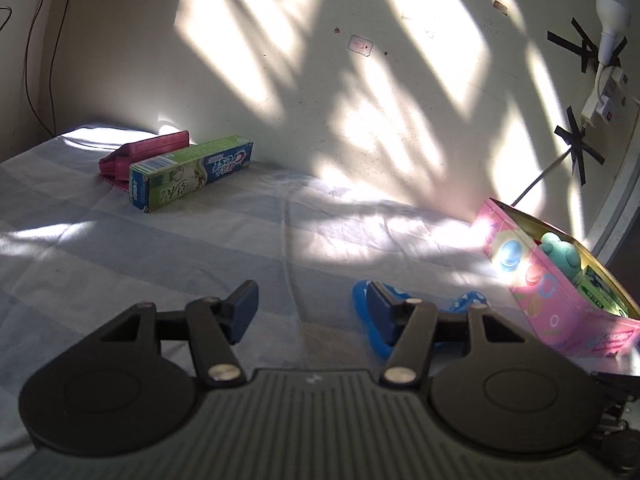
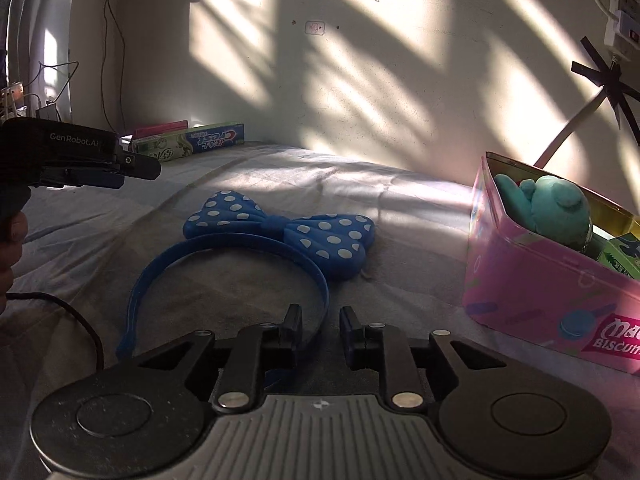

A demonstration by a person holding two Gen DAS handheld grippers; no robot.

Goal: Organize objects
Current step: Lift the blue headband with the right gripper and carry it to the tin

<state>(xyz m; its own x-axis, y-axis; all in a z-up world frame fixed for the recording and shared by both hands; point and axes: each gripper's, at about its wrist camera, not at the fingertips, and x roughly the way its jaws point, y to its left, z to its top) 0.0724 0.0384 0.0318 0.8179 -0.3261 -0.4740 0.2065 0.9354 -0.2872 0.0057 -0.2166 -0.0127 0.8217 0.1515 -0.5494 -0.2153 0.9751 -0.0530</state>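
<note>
A blue headband (image 2: 224, 248) with a white-dotted bow (image 2: 332, 236) lies flat on the bed sheet. My right gripper (image 2: 320, 322) sits low over the band's near end. Its jaws stand narrowly apart, and the band runs beside the left finger (image 2: 294, 320) with nothing pinched. My left gripper (image 1: 312, 304) is open and empty, with part of the headband (image 1: 366, 320) behind its right finger. In the right wrist view the left gripper (image 2: 144, 168) hovers at the left, held by a hand (image 2: 10, 240). A pink biscuit tin (image 2: 532, 288) at the right holds a teal plush (image 2: 560, 208).
A green toothpaste box (image 1: 192, 172) and a pink wallet (image 1: 148, 152) lie by the far wall. A power strip (image 1: 600, 100) and a bulb are taped to the wall at the right. A dark cable (image 2: 68, 304) trails over the sheet (image 1: 160, 260) at the left.
</note>
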